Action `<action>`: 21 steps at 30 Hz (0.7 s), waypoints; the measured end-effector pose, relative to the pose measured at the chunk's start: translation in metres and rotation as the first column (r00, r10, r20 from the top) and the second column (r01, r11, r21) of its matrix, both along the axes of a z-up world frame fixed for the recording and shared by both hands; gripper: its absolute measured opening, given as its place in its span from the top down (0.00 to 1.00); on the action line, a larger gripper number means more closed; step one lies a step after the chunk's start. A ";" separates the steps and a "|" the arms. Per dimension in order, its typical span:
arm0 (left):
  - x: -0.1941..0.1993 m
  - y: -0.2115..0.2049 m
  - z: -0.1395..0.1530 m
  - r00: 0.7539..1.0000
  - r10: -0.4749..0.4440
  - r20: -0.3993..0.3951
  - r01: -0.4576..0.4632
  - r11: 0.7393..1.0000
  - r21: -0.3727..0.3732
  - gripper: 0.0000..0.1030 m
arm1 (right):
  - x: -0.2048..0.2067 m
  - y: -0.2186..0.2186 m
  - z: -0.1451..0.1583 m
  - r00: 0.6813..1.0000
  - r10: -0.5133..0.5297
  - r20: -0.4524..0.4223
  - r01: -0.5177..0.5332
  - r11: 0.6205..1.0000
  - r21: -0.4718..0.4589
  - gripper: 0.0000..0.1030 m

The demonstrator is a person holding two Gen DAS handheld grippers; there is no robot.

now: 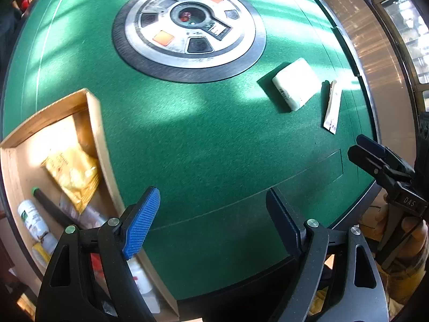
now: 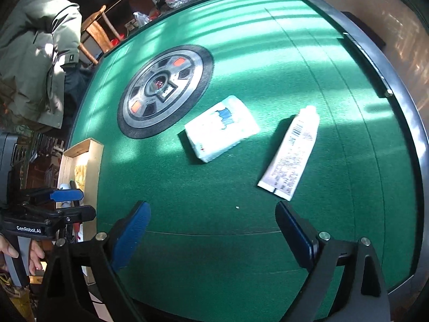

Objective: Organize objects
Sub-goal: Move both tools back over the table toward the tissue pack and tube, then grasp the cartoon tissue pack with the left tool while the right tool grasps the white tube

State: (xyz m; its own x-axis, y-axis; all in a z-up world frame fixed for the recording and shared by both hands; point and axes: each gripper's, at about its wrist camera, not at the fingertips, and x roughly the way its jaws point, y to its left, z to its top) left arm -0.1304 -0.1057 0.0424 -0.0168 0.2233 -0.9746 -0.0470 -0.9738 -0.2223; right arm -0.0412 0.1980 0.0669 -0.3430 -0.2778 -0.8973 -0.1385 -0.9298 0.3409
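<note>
A white tissue pack [image 1: 296,83] [image 2: 222,128] and a white printed tube [image 1: 332,107] [image 2: 291,153] lie side by side on the green felt table [image 2: 268,67]. A wooden box [image 1: 53,110] [image 2: 95,161] at the table's left edge holds a yellow packet [image 1: 72,177], a white bottle [image 1: 33,220] and several other items. My left gripper [image 1: 214,222] [image 2: 77,204] hovers open beside the box, nothing between its fingers. My right gripper [image 2: 214,237] [image 1: 356,147] hangs open over bare felt, short of the tube and the pack.
A round metal control disc [image 1: 187,29] [image 2: 163,91] is set into the table's middle. The table has a raised dark rim [image 2: 396,102]. A jacket [image 2: 34,53] hangs over a wooden chair beyond the far left edge. A hand [image 2: 16,252] grips the left tool's handle.
</note>
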 end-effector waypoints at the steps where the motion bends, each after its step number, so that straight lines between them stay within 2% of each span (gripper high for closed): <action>1: -0.007 0.007 -0.002 1.000 -0.011 -0.003 0.011 1.000 0.005 0.20 | 0.003 0.008 -0.002 1.000 -0.022 0.007 0.022 1.000 -0.004 0.06; 4: -0.028 0.033 -0.004 0.997 -0.069 -0.042 0.070 0.997 0.018 0.20 | 0.014 0.029 -0.005 0.997 -0.081 0.016 0.081 0.997 -0.010 0.06; 7: -0.050 0.069 -0.007 0.984 -0.157 -0.089 0.160 0.987 0.021 0.20 | 0.025 0.047 -0.009 0.991 -0.134 0.029 0.134 0.991 -0.020 0.06; 10: -0.069 0.106 -0.018 0.961 -0.249 -0.124 0.247 0.969 -0.030 0.20 | 0.035 0.059 -0.012 0.984 -0.176 0.041 0.177 0.984 -0.025 0.06; 14: -0.090 0.141 -0.037 0.939 -0.324 -0.113 0.314 0.945 -0.096 0.20 | 0.046 0.069 -0.013 0.977 -0.209 0.044 0.211 0.977 -0.041 0.06; 17: -0.101 0.157 -0.044 0.920 -0.372 -0.124 0.351 0.922 -0.163 0.20 | 0.051 0.075 -0.012 0.973 -0.226 0.042 0.228 0.972 -0.052 0.06; 21: -0.111 0.168 -0.054 0.904 -0.413 -0.112 0.386 0.900 -0.203 0.20 | 0.051 0.078 -0.012 0.970 -0.239 0.042 0.241 0.969 -0.059 0.06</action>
State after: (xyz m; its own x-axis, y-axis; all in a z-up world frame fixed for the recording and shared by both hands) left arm -0.2416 0.0620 -0.0117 -0.1091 0.0717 -0.9914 -0.4592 -0.8882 -0.0137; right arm 0.0101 0.2765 0.0544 -0.3758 -0.2476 -0.8930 -0.3677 -0.8447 0.3889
